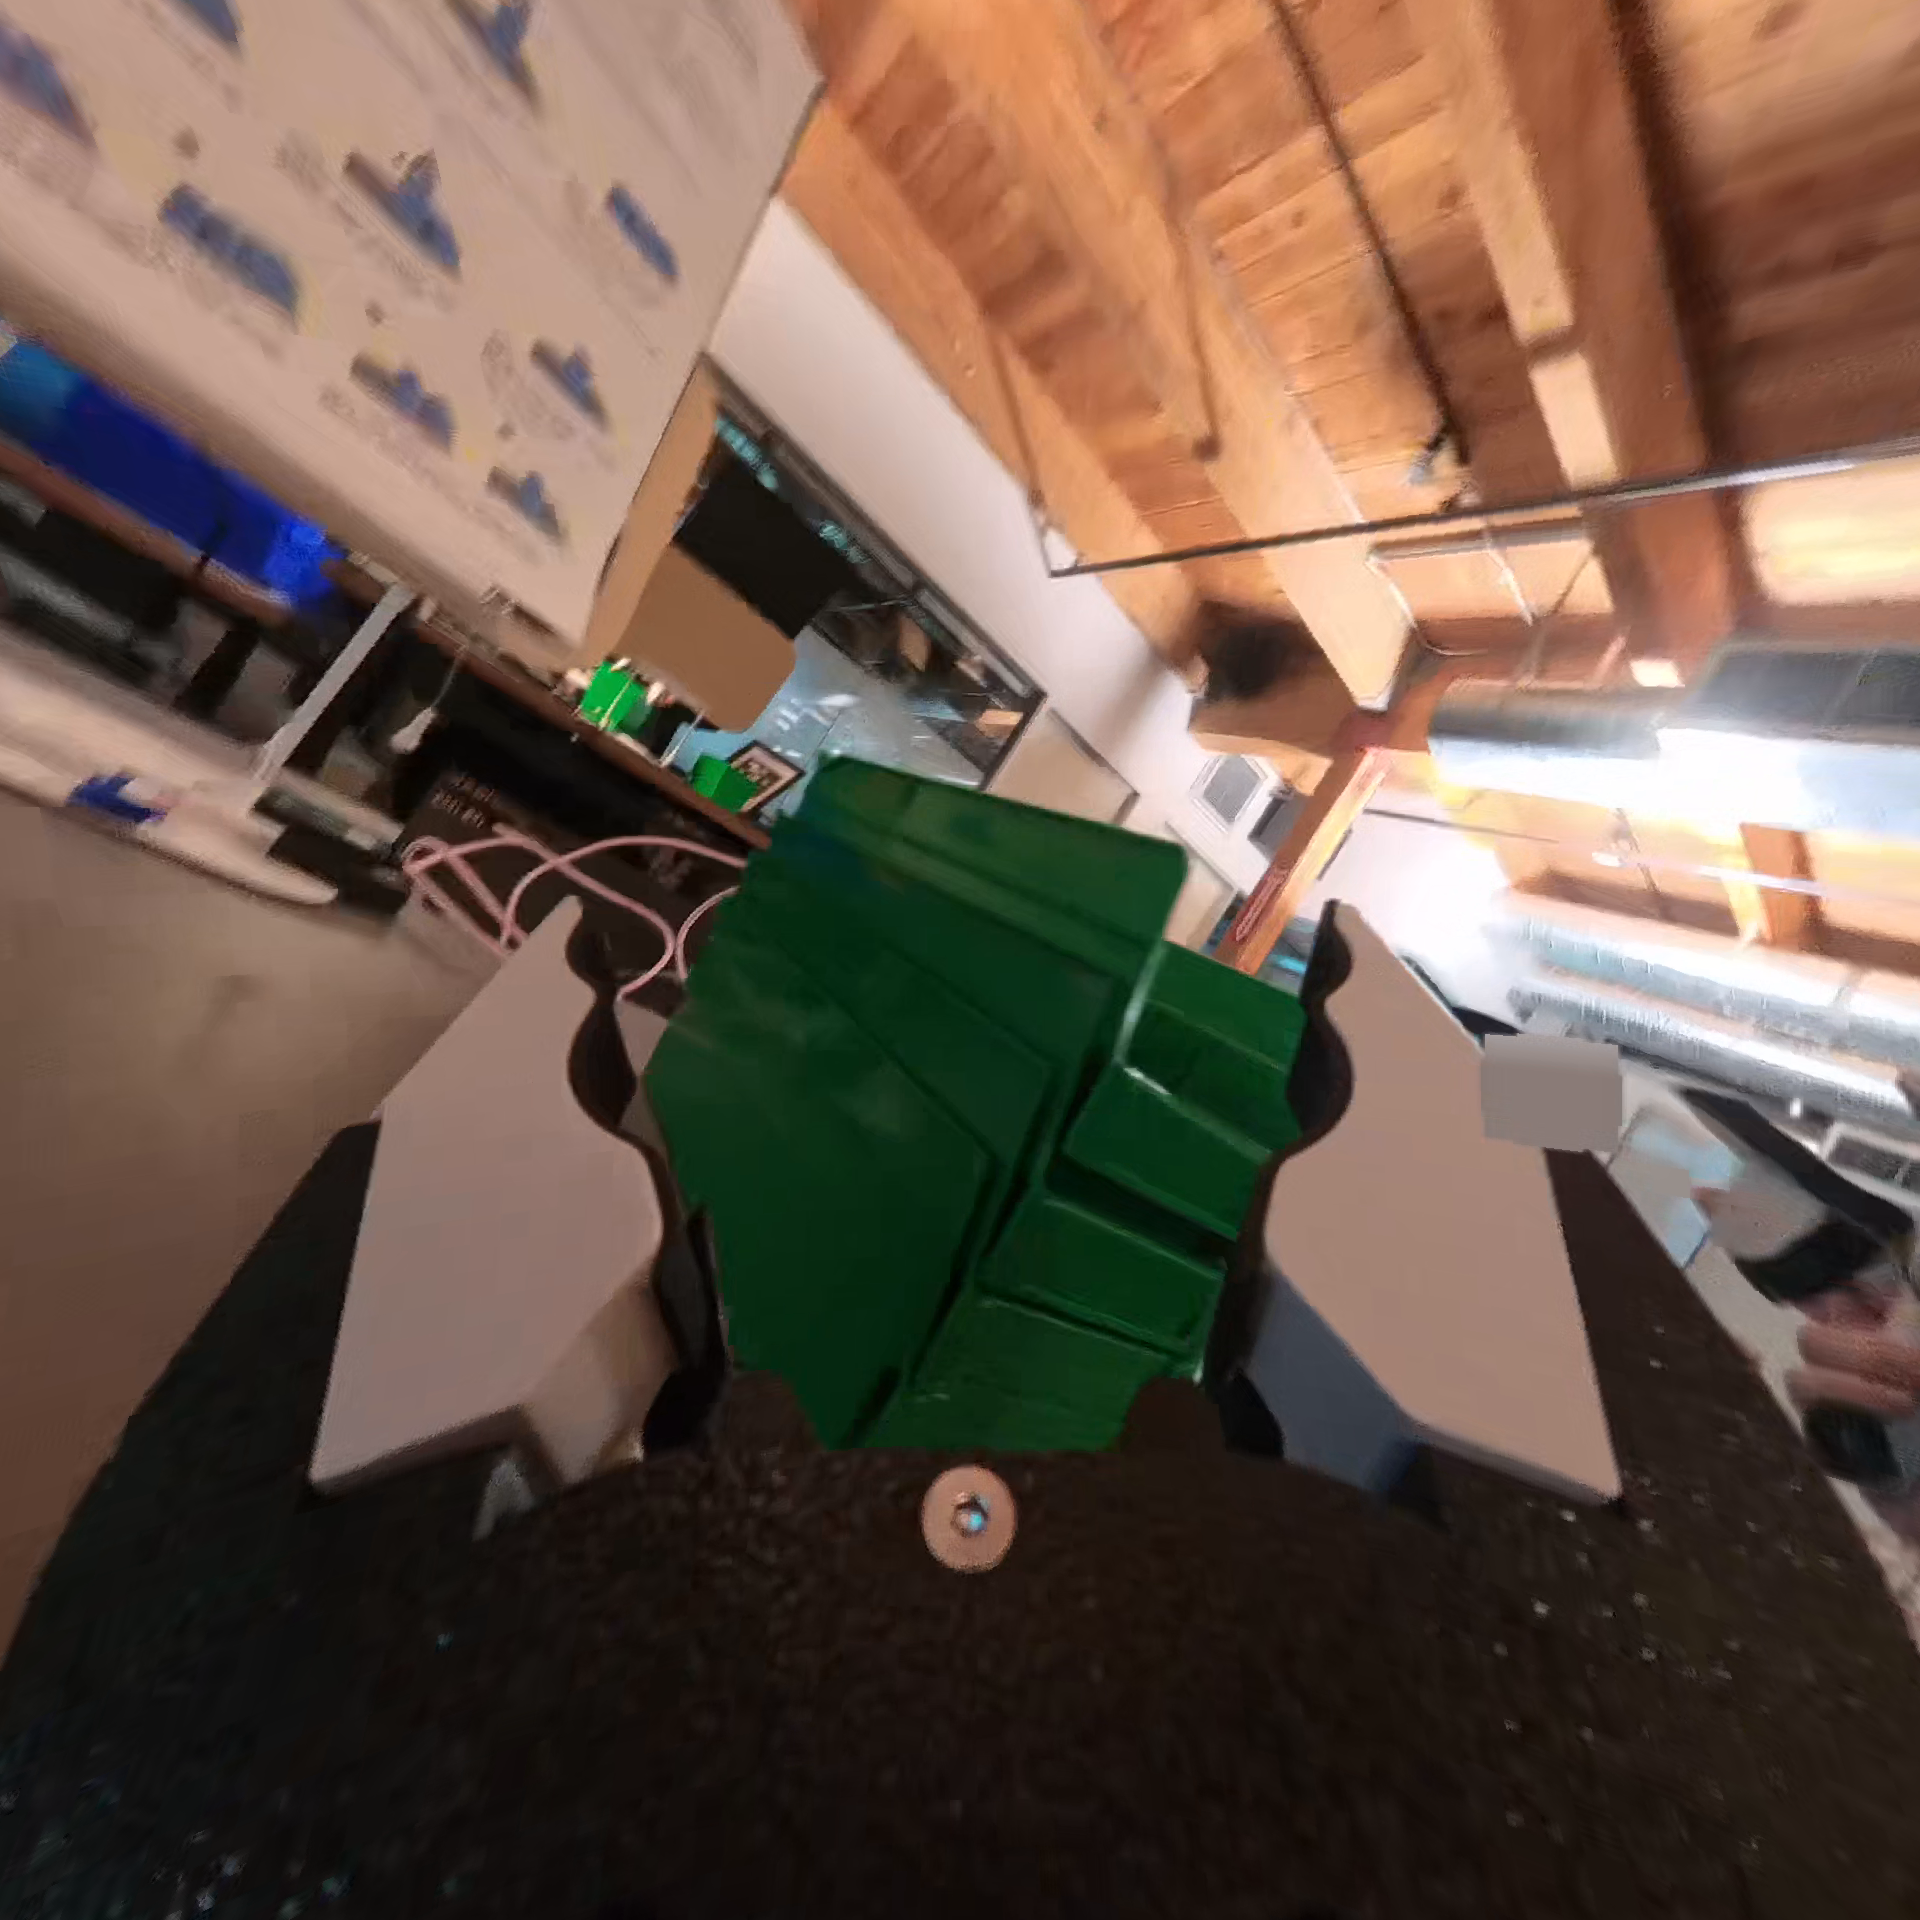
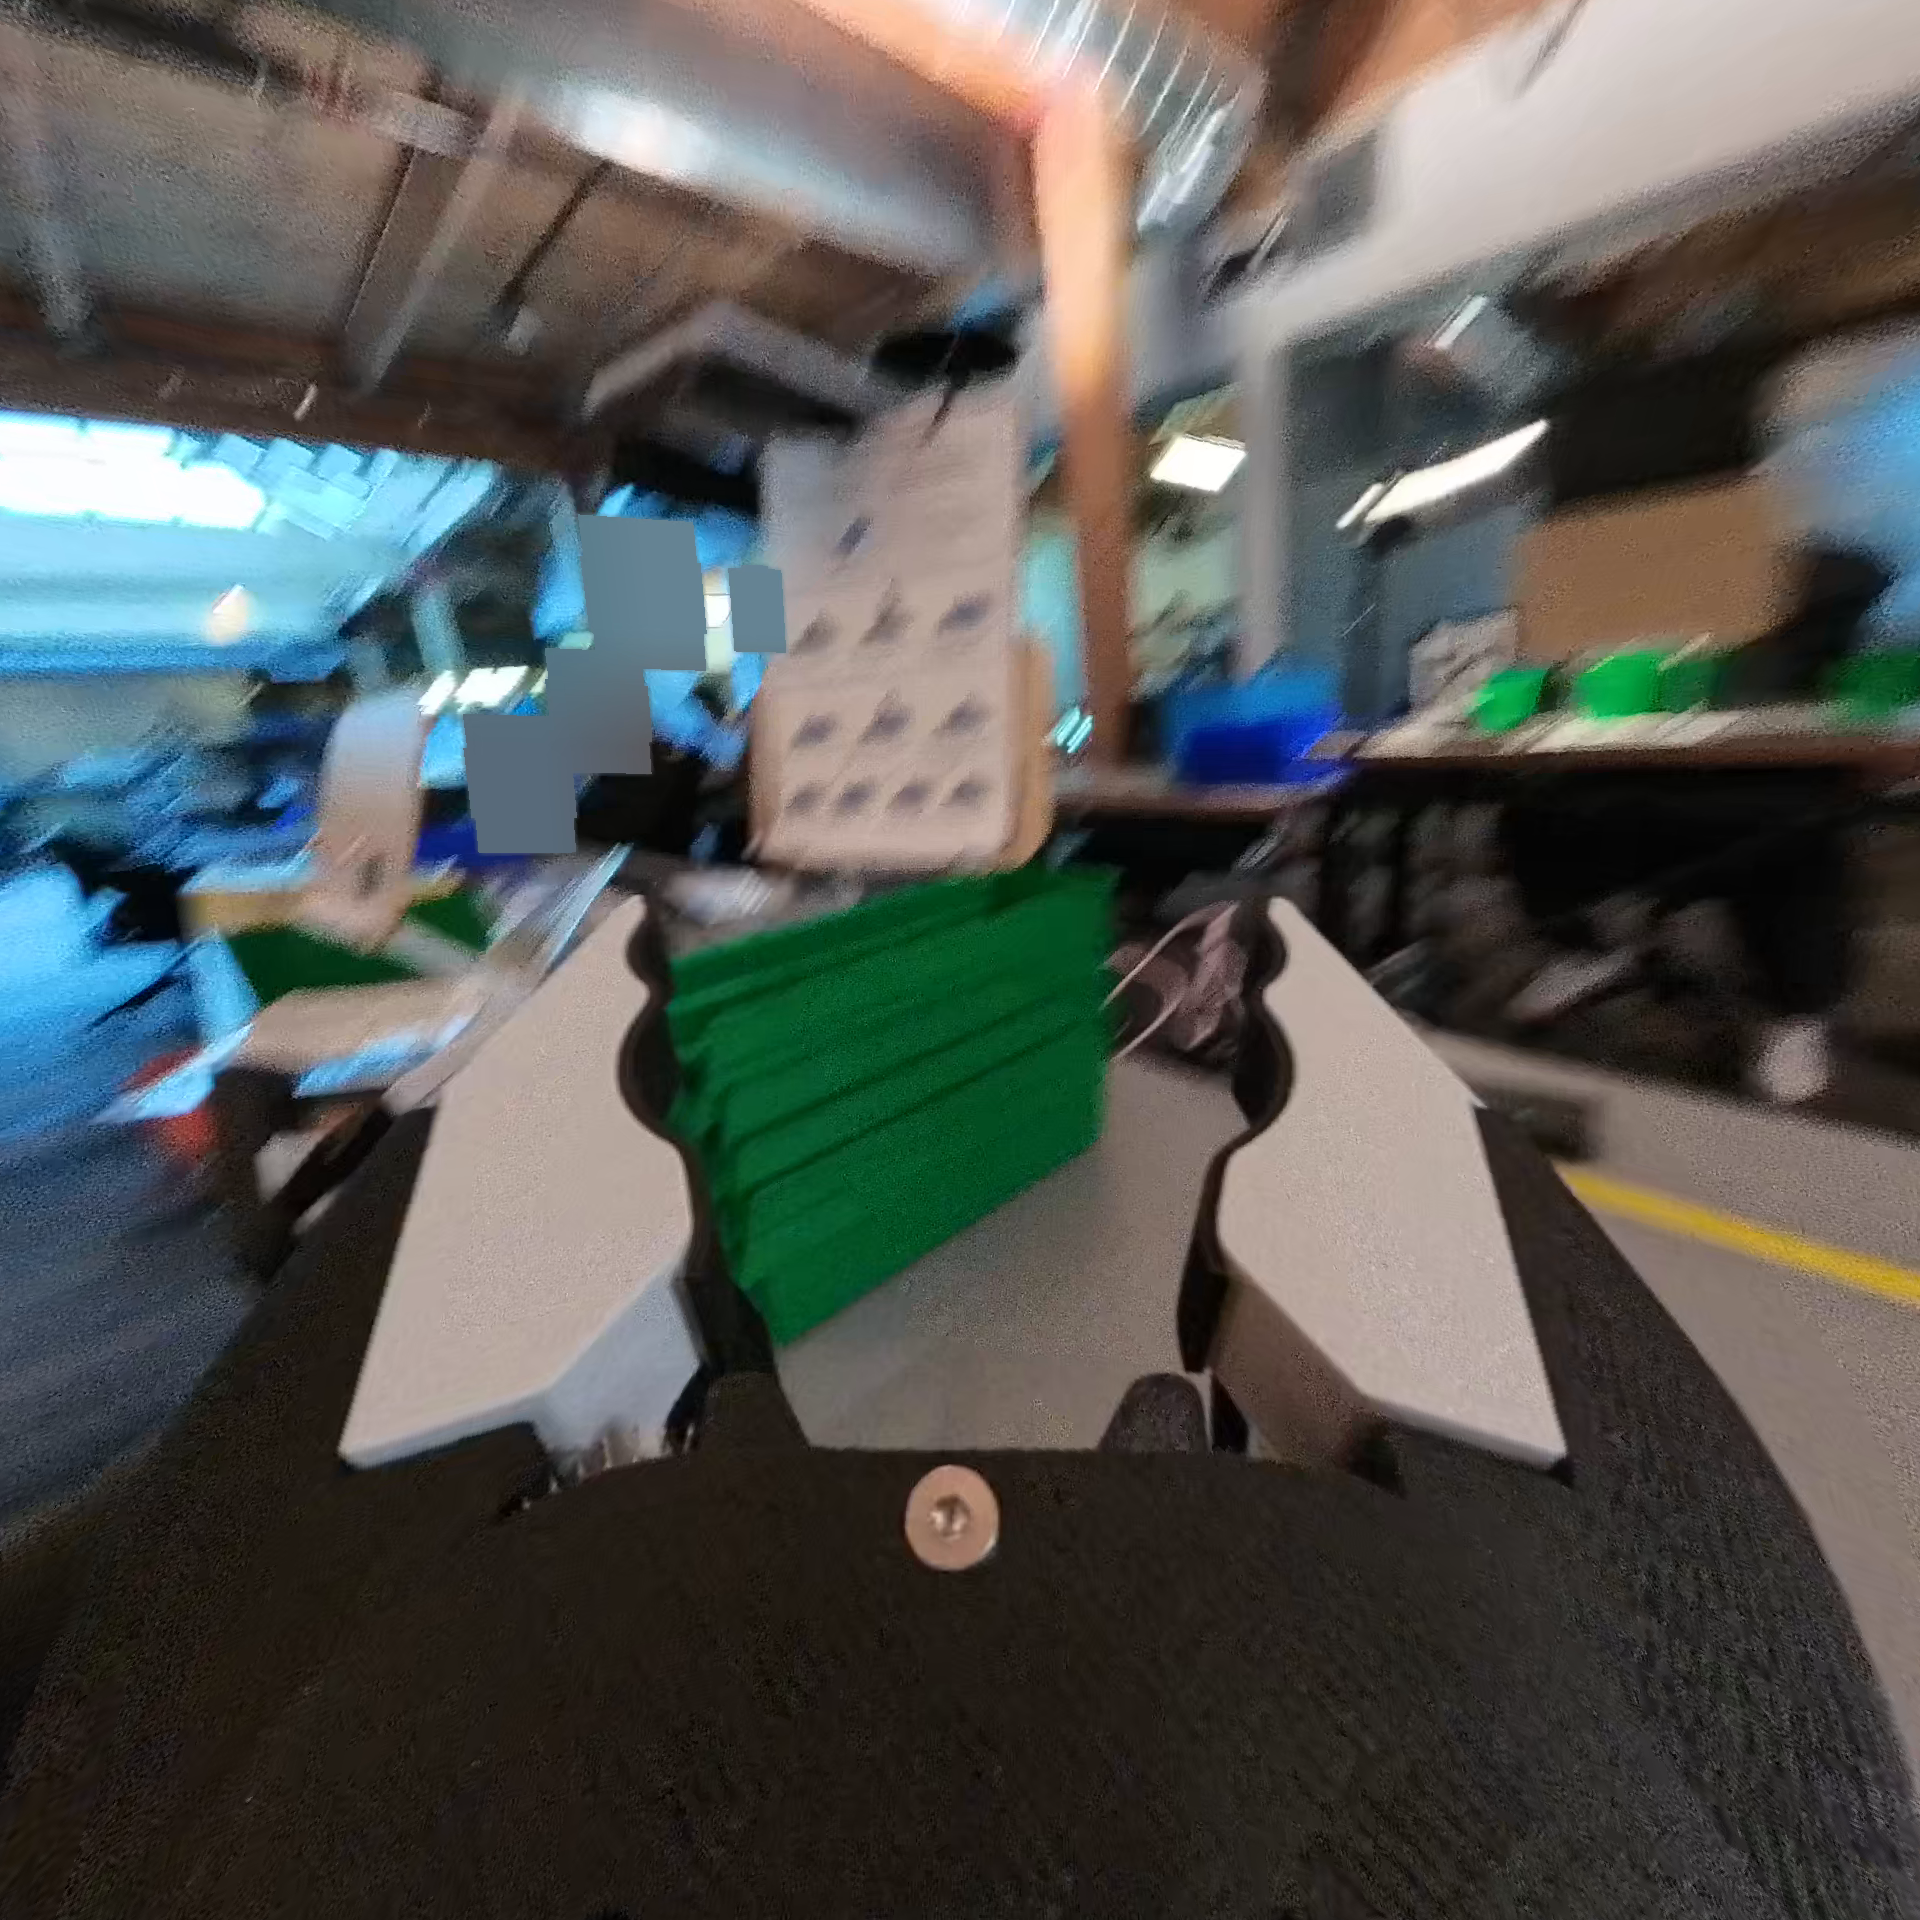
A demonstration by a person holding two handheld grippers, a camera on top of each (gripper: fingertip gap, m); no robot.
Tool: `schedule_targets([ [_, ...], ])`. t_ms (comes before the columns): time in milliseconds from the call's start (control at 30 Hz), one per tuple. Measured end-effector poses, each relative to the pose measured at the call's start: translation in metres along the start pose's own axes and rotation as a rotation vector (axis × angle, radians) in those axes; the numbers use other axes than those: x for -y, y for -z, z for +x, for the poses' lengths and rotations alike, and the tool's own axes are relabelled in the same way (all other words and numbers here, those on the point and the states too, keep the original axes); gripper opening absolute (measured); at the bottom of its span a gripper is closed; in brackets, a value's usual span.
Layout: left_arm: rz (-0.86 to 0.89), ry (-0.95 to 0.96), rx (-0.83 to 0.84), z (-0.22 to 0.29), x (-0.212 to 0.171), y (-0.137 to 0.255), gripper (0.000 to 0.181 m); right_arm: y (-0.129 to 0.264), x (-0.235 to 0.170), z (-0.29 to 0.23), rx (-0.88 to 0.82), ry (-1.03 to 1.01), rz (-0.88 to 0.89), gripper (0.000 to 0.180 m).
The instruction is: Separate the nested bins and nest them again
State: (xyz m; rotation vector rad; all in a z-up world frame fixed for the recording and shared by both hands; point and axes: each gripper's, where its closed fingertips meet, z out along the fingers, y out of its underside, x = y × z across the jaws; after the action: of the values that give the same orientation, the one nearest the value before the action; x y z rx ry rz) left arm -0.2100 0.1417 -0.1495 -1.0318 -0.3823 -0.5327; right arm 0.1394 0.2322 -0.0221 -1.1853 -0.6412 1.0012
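In the left wrist view, my left gripper (image 1: pixel 956 920) is tilted up toward the ceiling. It grips a dark green ribbed bin (image 1: pixel 935 1122) that fills the gap between both fingers. Whether it is one bin or a nested stack I cannot tell. In the blurred right wrist view, my right gripper (image 2: pixel 954 904) is open over a grey surface (image 2: pixel 987 1351). A green ribbed bin (image 2: pixel 894 1081) lies against its left finger (image 2: pixel 540 1174), with a clear gap to the right finger (image 2: pixel 1371 1174).
A pink cable (image 1: pixel 540 883) loops on the table beyond the left gripper. A white patterned board (image 1: pixel 364 260) stands behind. More green bins (image 2: pixel 1621 681) sit on a far bench. A yellow line (image 2: pixel 1745 1242) crosses at right. A person's hand (image 1: pixel 1860 1340) shows at the right edge.
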Motion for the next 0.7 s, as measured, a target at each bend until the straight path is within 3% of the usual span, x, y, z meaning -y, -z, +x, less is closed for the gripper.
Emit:
schedule_targets([
  [133,-0.333,-0.189,-0.098,0.025,-0.06,-0.012,0.136,-0.088,-0.071,-0.063,0.153,-0.038,-0.317,0.129],
  [267,-0.355,-0.117,-0.186,0.04,-0.07,-0.007,0.138,-0.172,-0.105,-0.084,0.185,-0.174,-0.632,0.143],
  [367,-0.384,-0.043,-0.244,0.045,-0.075,-0.006,0.134,-0.219,-0.14,-0.073,0.083,-0.183,-0.903,0.146],
  [500,-0.489,-0.02,-0.327,0.057,-0.096,-0.004,0.133,-0.238,-0.185,-0.057,-0.077,-0.151,-1.228,0.135],
  [700,-0.541,-0.052,-0.402,0.069,-0.106,0.002,0.131,-0.254,-0.203,-0.052,-0.22,-0.181,-1.367,0.141],
])
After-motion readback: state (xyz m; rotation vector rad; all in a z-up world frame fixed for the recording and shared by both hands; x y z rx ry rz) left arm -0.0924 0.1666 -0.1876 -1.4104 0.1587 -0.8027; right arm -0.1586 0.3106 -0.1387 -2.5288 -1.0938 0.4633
